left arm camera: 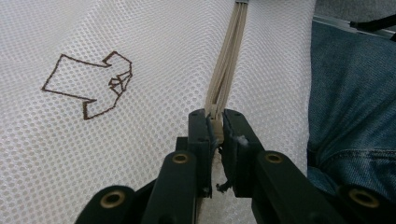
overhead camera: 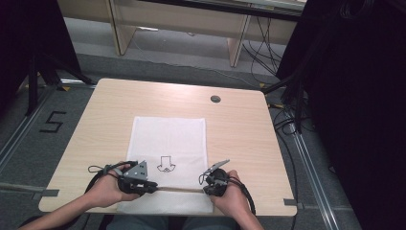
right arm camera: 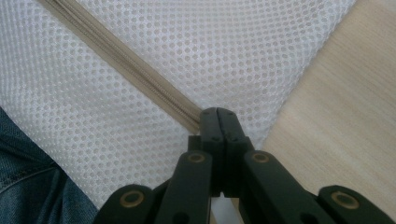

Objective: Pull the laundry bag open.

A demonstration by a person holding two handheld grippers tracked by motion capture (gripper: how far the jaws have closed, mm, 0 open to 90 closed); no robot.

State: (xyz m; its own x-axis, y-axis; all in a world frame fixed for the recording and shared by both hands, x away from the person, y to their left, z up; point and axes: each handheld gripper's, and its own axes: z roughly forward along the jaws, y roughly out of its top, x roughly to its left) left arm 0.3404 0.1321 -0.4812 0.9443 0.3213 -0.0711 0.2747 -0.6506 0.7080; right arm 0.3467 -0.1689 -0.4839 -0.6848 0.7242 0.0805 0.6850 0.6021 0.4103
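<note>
White mesh bag (overhead camera: pixel 168 143) flat on bench (overhead camera: pixel 95 124), near edge between both hand-held grippers. Left hand-held gripper (left arm camera: pixel 215 122) pinching zipper pull; right hand-held gripper (right arm camera: pixel 218 116) clamped on zipper (right arm camera: pixel 116 53) end. Bag likely light, limp, bunches easily; grip zipper tape, not mesh.

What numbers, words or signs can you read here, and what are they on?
"5": black figure on the grey floor left of the table.
Brown outline drawing of a shirt, a sign with no letters: on the white mesh laundry bag.
No other words, brands or numbers can be read.
</note>
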